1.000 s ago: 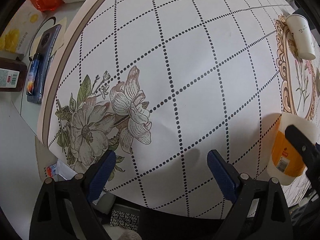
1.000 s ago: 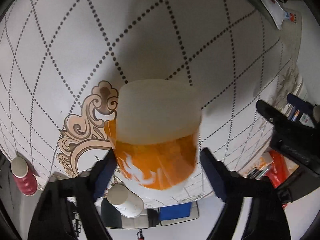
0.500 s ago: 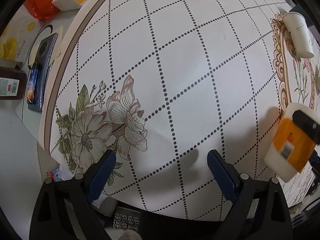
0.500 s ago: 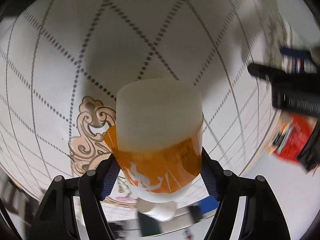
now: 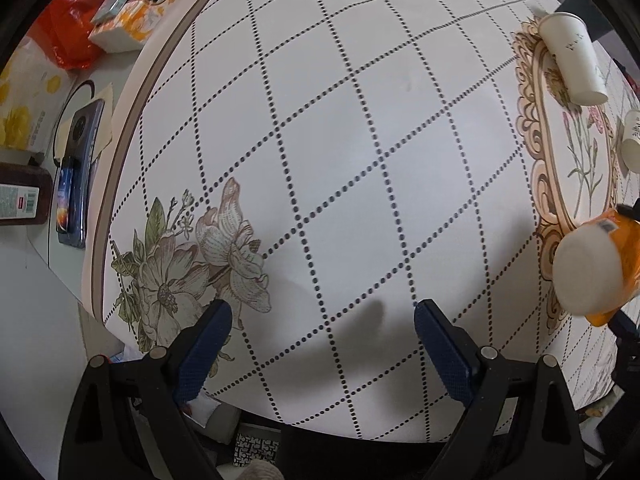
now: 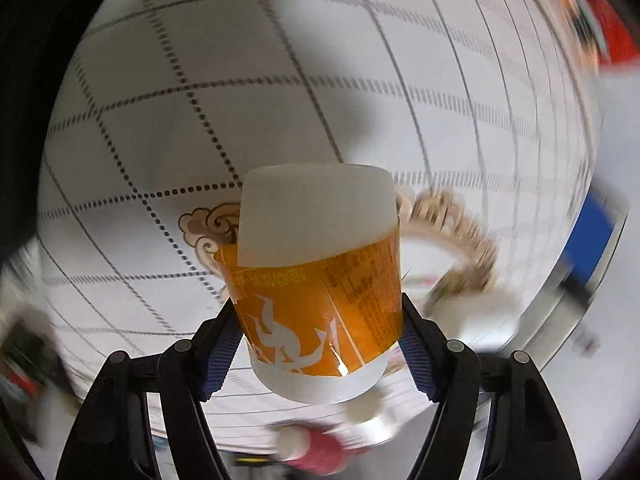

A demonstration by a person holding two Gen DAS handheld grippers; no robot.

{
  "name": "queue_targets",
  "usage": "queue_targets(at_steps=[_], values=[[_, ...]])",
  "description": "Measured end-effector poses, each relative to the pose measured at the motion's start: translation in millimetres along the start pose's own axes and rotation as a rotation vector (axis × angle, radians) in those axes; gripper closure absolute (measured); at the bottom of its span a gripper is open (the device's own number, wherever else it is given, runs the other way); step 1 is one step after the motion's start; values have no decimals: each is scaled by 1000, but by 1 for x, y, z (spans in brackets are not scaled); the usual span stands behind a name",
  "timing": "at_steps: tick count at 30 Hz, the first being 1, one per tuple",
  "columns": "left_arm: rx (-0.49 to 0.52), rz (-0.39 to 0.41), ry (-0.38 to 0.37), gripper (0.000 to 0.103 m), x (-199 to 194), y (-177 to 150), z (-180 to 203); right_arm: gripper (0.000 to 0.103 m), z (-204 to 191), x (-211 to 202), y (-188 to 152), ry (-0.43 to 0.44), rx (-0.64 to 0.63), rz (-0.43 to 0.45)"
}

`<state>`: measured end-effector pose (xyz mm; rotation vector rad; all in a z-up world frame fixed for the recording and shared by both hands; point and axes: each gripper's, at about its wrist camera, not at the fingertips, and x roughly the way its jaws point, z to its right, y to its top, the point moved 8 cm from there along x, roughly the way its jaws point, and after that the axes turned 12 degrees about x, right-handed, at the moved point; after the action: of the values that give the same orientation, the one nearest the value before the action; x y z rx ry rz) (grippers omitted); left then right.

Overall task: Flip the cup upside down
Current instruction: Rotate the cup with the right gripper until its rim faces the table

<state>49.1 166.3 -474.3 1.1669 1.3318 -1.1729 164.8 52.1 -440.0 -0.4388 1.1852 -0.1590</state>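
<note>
A white cup with an orange label [image 6: 320, 280] sits between the blue pads of my right gripper [image 6: 320, 344], which is shut on its labelled band and holds it above the table, its closed base pointing away from the camera. The cup also shows in the left wrist view [image 5: 596, 268] at the right edge, lifted and tilted, with its base facing the left camera. My left gripper [image 5: 320, 344] is open and empty, low over the patterned tablecloth [image 5: 320, 140].
Two white paper cups [image 5: 572, 60] [image 5: 632, 140] lie near the ornate frame print on the right. A phone [image 5: 74, 184], a brown bottle [image 5: 20, 200] and orange packets [image 5: 128, 24] sit beyond the table's left edge. A blurred red cup [image 6: 320, 452] lies below the held cup.
My right gripper has closed on the orange-label cup, lifted it and is rotating it; the background swings and blurs. In the left view the cup has tipped, base turned toward the camera.
</note>
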Motion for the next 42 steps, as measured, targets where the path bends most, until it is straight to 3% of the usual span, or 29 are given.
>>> queue_targets(at_steps=[8, 12, 25, 32, 34, 35, 42], values=[[30, 3, 1, 9, -2, 3, 16, 28, 26, 24, -35, 393, 544, -176], [45, 8, 3, 9, -2, 5, 26, 28, 39, 33, -41, 526, 709, -234], [81, 12, -8, 9, -6, 14, 75, 27, 61, 65, -83, 767, 1091, -366], [82, 7, -24, 9, -5, 11, 80, 24, 76, 80, -110, 845, 1169, -367], [82, 8, -33, 9, -5, 12, 82, 9, 56, 81, -124, 857, 1183, -361], [83, 9, -34, 9, -4, 13, 84, 8, 60, 81, -125, 863, 1189, -354], [92, 6, -34, 9, 0, 23, 84, 8, 94, 76, -127, 872, 1223, -290]])
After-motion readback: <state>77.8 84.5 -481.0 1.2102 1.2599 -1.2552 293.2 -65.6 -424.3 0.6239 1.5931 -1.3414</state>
